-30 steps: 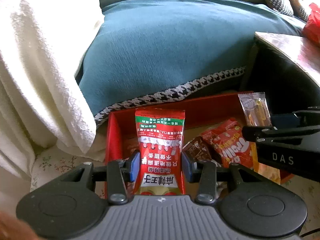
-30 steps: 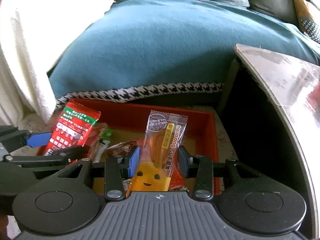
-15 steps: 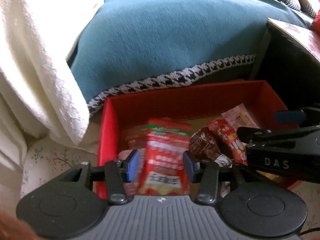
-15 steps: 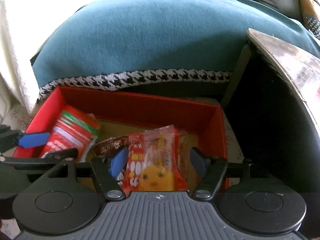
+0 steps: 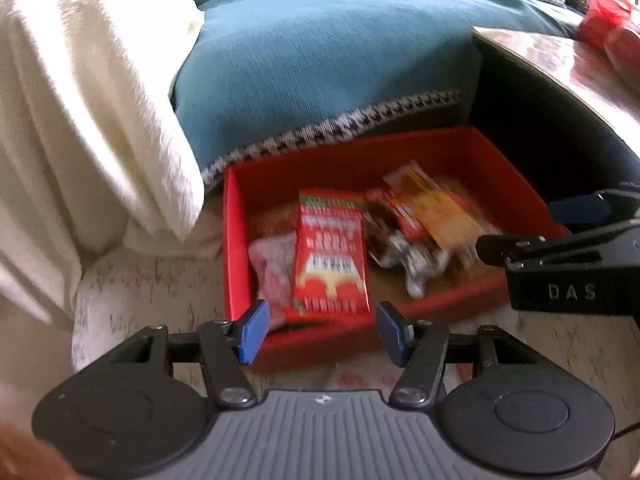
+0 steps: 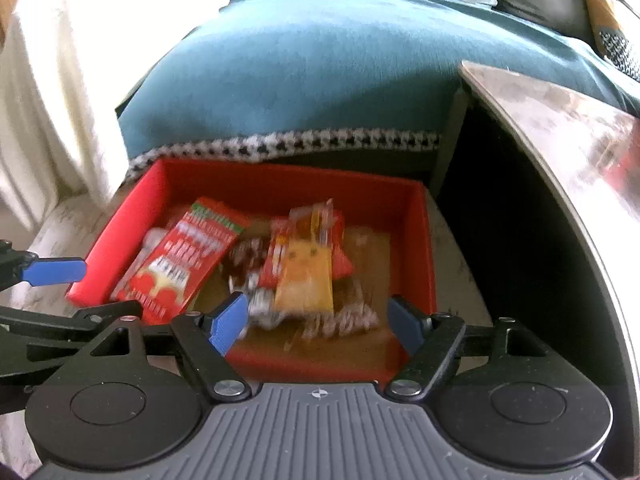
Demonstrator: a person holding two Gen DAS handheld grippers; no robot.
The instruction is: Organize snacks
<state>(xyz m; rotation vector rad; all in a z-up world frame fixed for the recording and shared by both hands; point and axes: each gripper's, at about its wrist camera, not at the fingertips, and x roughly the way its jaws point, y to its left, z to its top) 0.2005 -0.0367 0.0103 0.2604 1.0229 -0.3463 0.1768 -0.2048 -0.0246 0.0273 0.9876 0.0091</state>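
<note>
Left wrist: left gripper (image 5: pixel 318 332) opening, jaws apart with nothing pinched between, poised over near edge of red box (image 5: pixel 236 248). Red packet (image 5: pixel 330 256) lying flat in box, left half; yellow packet (image 5: pixel 440 212) atop other snacks, right half. Right gripper (image 5: pixel 576 256) at right edge.

Right wrist: right gripper (image 6: pixel 318 322) opening wide, gripping nothing. Yellow packet (image 6: pixel 306 272) released, resting mid-box beside red packet (image 6: pixel 184 264). Blurred.
</note>
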